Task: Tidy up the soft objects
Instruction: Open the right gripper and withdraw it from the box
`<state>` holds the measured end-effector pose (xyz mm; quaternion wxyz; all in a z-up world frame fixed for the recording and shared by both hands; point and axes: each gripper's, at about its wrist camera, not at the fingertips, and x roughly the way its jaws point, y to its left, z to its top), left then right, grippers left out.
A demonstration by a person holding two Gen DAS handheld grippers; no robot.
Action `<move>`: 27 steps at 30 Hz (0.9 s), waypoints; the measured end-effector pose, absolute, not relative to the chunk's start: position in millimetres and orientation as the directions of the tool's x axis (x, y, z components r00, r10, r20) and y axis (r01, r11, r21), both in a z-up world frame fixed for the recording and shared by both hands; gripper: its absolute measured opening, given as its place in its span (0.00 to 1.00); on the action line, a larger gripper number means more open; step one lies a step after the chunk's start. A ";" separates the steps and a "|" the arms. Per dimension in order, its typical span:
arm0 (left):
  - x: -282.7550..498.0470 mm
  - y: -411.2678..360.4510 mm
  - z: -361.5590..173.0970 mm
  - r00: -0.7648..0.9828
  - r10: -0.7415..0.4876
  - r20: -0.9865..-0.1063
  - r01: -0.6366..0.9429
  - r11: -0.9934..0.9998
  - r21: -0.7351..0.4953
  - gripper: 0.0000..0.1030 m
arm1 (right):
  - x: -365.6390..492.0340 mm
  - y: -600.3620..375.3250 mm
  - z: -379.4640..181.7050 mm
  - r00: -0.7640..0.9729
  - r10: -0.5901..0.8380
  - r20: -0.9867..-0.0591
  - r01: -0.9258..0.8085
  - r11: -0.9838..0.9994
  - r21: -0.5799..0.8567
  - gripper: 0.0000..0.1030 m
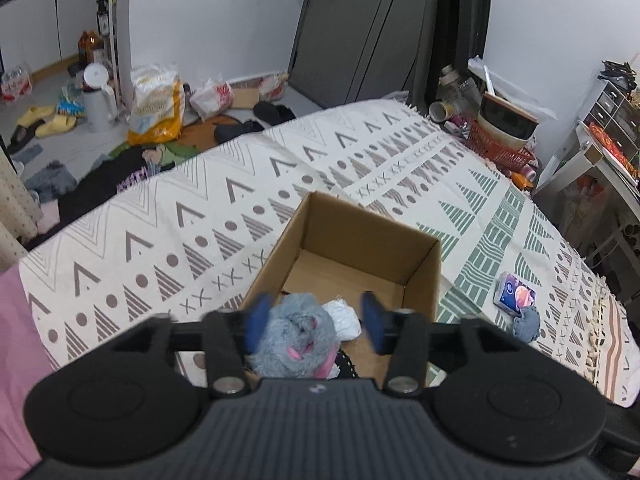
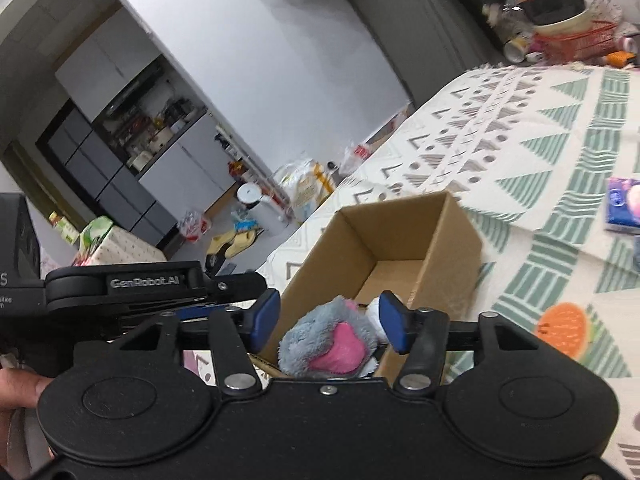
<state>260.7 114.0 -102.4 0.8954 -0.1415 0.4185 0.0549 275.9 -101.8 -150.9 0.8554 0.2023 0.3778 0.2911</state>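
Both tongs, left (image 1: 314, 322) and right (image 2: 329, 326), stand apart over the plush toy (image 1: 294, 330) inside the box (image 1: 360, 240); lift straight up, clearing its walls.

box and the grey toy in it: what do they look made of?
Box: looks like plain brown corrugated cardboard, matte, unprinted, with creased corners and flat panels.
Grey toy: seems to be plush, probably synthetic fleece; shaggy grey pile with smooth pink patches. Filling can't be seen.
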 end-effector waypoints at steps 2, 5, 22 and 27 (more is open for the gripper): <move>258.0 107.6 -98.0 0.654 0.009 -0.756 -0.220 0.959 -0.179 0.68 | 273.8 -111.3 -148.3 0.555 0.642 -0.529 -0.323 0.752 0.575 0.56; 252.9 96.2 -92.0 0.671 0.037 -0.740 -0.217 0.965 -0.148 0.75 | 269.3 -124.3 -142.9 0.580 0.612 -0.538 -0.295 0.773 0.561 0.67; 238.5 21.5 -71.5 0.714 0.070 -0.696 -0.166 0.984 -0.072 0.79 | 256.1 -196.6 -120.8 0.697 0.414 -0.586 -0.137 0.878 0.458 0.98; 236.6 -0.5 -71.7 0.709 0.065 -0.703 -0.154 0.986 -0.064 0.82 | 250.4 -216.7 -116.7 0.710 0.391 -0.585 -0.124 0.888 0.443 1.00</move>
